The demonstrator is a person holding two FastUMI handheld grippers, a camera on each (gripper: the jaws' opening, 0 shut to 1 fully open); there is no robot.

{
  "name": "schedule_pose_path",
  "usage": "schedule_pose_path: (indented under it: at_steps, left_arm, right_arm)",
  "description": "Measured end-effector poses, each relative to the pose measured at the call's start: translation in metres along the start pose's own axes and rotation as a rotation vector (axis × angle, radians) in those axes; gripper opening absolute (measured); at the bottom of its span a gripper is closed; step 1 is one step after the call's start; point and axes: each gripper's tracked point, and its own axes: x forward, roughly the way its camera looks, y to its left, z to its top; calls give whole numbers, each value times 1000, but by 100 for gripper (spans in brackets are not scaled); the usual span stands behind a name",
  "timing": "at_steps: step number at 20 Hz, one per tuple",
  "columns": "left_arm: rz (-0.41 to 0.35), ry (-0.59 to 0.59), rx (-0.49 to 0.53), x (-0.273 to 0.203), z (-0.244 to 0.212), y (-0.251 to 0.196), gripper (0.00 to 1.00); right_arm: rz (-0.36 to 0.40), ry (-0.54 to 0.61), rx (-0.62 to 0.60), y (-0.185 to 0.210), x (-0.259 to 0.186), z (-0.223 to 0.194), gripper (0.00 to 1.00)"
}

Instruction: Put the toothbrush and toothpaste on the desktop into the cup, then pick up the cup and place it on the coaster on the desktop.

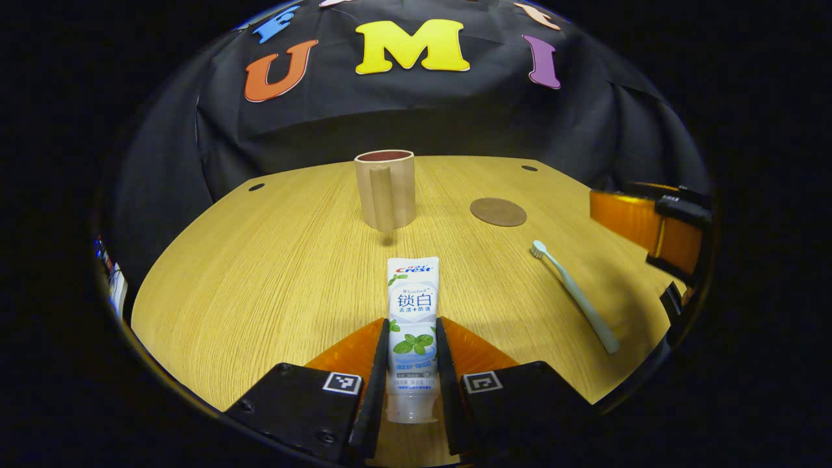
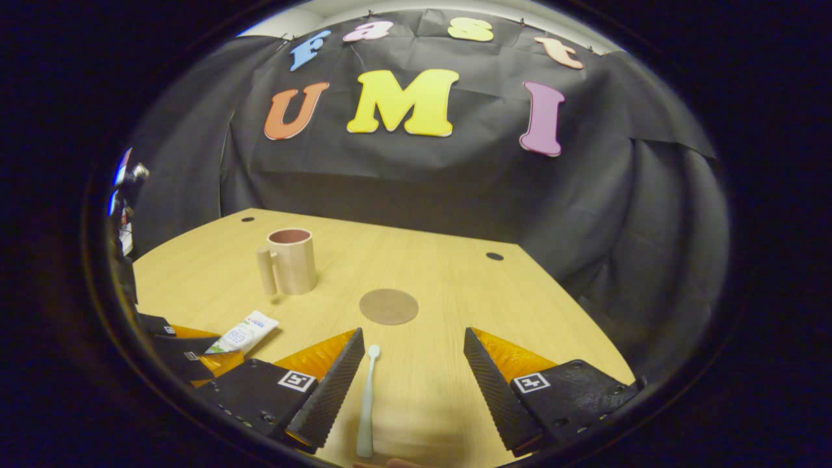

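A: What is the left gripper view giving us that the right gripper view is not?

B: It is showing the left gripper (image 1: 412,364) clenched on the toothpaste (image 1: 413,325), both fingers pressing the tube's sides. The white tube with green leaves is lying on the wooden desktop (image 1: 260,279), cap toward the camera, crimped end pointing at the cup (image 1: 385,190).

A: And the right gripper view?

B: The right gripper (image 2: 411,383) is hanging released, fingers spread wide, over the toothbrush (image 2: 367,403). The pale brush is lying flat beside the left-hand finger, head pointing toward the round brown coaster (image 2: 389,306). The beige cup (image 2: 289,261) is standing upright, handle facing left, well apart from the coaster.
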Motion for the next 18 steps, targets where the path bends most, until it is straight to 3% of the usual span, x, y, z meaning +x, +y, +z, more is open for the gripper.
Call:
schedule_pose_path:
  at_steps: [5, 13, 17, 18]
  left_arm:
    - [57, -150, -46, -20, 41, 16, 42]
    - [85, -234, -76, -39, 65, 19, 42]
    - [72, -231, -82, -39, 63, 17, 42]
    - [70, -223, -83, -39, 61, 18, 42]
  right_arm:
    - [38, 150, 41, 16, 14, -36, 95]
    - [83, 278, 30, 38, 22, -69, 95]
    - [90, 302, 93, 37, 24, -71, 89]
    - [86, 310, 105, 35, 25, -74, 71]
